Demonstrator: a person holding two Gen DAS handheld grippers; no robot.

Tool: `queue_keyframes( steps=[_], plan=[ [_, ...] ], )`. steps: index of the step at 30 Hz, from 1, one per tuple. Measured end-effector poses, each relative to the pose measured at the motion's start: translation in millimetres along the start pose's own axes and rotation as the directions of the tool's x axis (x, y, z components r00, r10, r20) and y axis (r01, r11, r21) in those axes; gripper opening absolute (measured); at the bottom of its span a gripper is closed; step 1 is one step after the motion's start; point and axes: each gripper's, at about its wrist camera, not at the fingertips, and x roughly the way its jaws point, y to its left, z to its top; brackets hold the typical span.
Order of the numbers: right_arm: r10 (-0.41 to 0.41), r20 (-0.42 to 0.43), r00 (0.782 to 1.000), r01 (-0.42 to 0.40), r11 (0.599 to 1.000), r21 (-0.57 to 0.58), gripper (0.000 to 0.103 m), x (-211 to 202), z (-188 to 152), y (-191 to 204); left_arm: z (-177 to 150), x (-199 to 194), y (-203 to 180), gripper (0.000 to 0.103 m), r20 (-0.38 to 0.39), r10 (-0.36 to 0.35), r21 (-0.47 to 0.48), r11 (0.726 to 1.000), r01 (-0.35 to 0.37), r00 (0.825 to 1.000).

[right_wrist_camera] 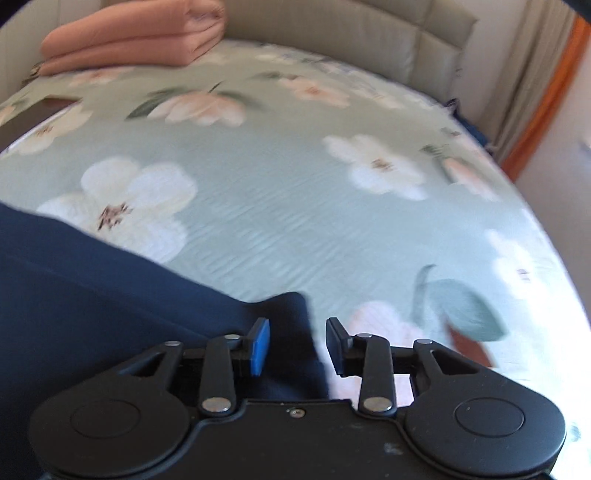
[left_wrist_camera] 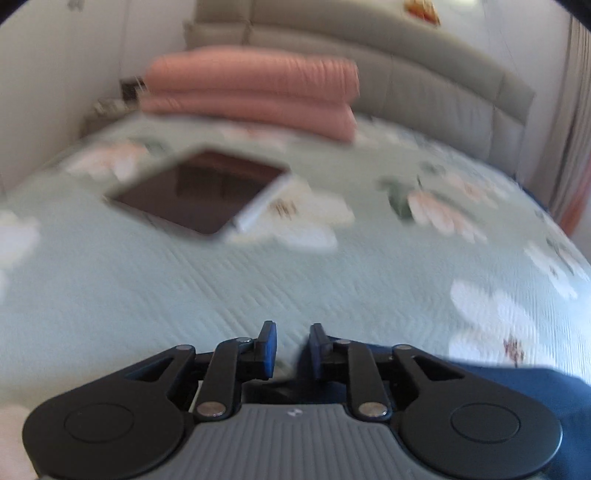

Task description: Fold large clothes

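Note:
A dark navy garment [right_wrist_camera: 92, 295] lies on the floral bed cover [right_wrist_camera: 295, 206] at the near left of the right wrist view. A corner of it reaches between the fingers of my right gripper [right_wrist_camera: 297, 345], whose jaws stand apart and do not clamp it. In the left wrist view the garment [left_wrist_camera: 535, 398] shows at the lower right, beside and under the gripper body. My left gripper [left_wrist_camera: 291, 349] is open with a narrow gap, over the bed cover [left_wrist_camera: 258, 277], holding nothing.
A tablet [left_wrist_camera: 195, 192] lies on the bed ahead left. A folded pink quilt [left_wrist_camera: 255, 96] is stacked against the padded grey headboard [left_wrist_camera: 424, 74]. The quilt [right_wrist_camera: 140, 33] and headboard [right_wrist_camera: 351, 33] also show in the right wrist view. Curtains [right_wrist_camera: 535, 81] hang at the bed's right edge.

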Motion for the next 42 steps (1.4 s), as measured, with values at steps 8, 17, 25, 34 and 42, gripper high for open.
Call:
queue_keyframes(
  steps=[8,17,25,34,42],
  plan=[
    [0.306,0.168,0.937,-0.268,0.939,-0.215,0.027,-86,28,69,0,-85,-38,0.019,0.053,-0.28,0.001,0.96,0.28,0.958],
    [0.331,0.043,0.943,-0.327,0.942,-0.079,0.005,-10,-10,96,-79,-39,-15,0.003,-0.099,-0.326,-0.155,0.938,0.309,0.94],
    [0.05,-0.072,0.996,-0.047,0.998,0.051,0.0,-30,-67,11,-82,-80,54,0.006,-0.082,-0.286,-0.174,0.947,0.269,0.955],
    [0.111,-0.081,0.991,-0.116,0.991,-0.063,0.012,-132,-123,43,-111,-165,27,0.013,-0.111,-0.362,-0.205,0.92,0.335,0.926],
    [0.047,-0.219,0.975,-0.056,0.998,-0.038,0.01,-119,-182,35,-166,-173,76,0.003,-0.245,-0.258,-0.262,0.946,0.192,0.935]
  ],
)
